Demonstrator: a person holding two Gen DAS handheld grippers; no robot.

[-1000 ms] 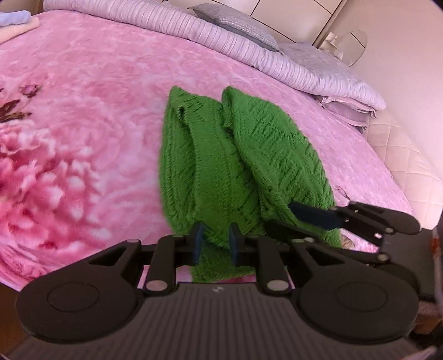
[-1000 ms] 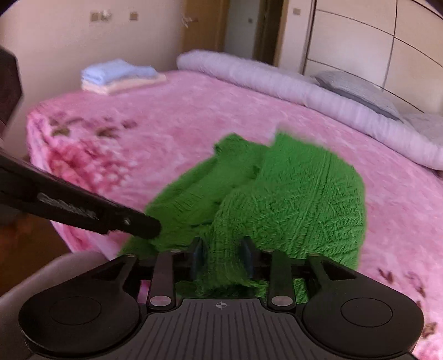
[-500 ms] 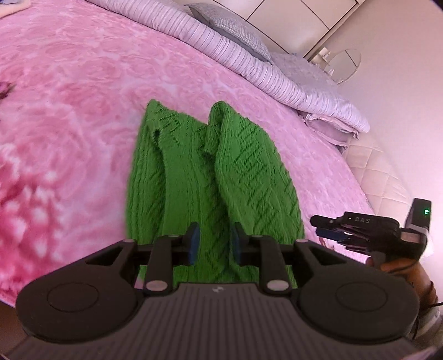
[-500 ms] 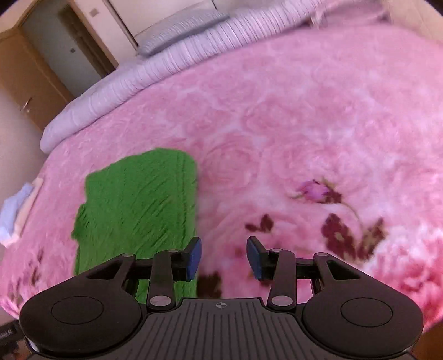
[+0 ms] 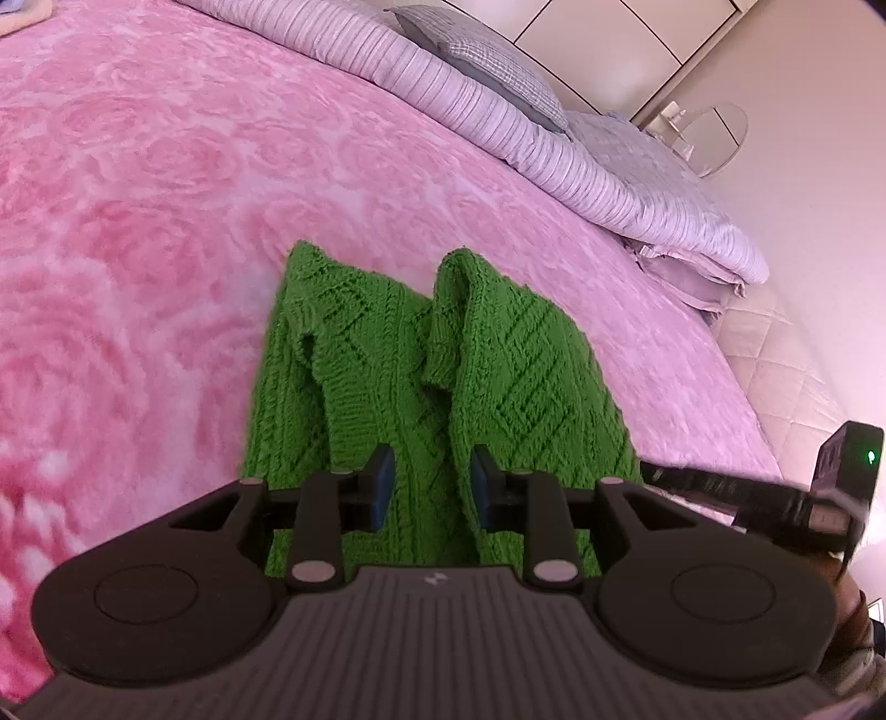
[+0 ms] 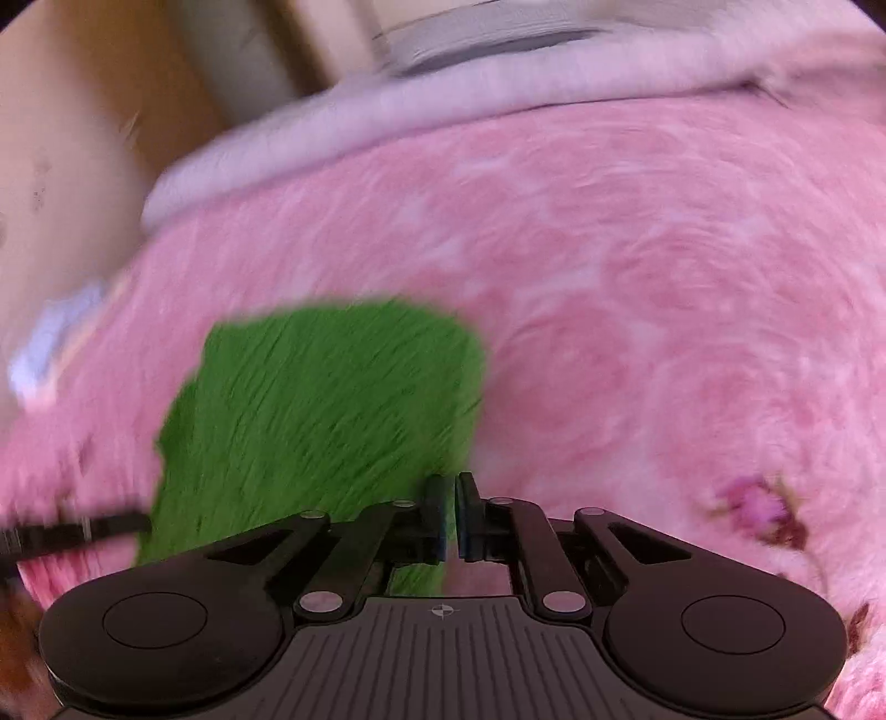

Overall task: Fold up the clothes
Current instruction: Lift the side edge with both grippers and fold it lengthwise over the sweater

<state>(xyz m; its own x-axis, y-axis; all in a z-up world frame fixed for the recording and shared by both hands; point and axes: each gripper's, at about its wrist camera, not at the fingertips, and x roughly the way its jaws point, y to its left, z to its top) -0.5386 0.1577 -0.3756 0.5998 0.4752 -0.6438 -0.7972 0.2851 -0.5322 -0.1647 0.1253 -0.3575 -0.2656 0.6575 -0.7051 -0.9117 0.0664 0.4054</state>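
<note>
Pink floral bed (image 5: 166,221), striped bolster (image 5: 443,94), cream wall (image 5: 803,166).

- left gripper (image 5: 426,487): jaws parted, 2 blue pads apart; low, pointing forward
- right gripper (image 6: 449,518): jaws nearly closed, thin gap; view blurred

Setting was a home bedroom. A wide bed carried a pink plush blanket with a rose pattern (image 5: 166,183). Along the headboard side lay a long rolled lilac striped quilt (image 5: 443,94), with a grey checked pillow (image 5: 487,72) resting on it. Cream panelled wardrobe doors (image 5: 609,39) stood behind. A quilted cream mattress edge (image 5: 786,365) showed beside the blanket.
</note>
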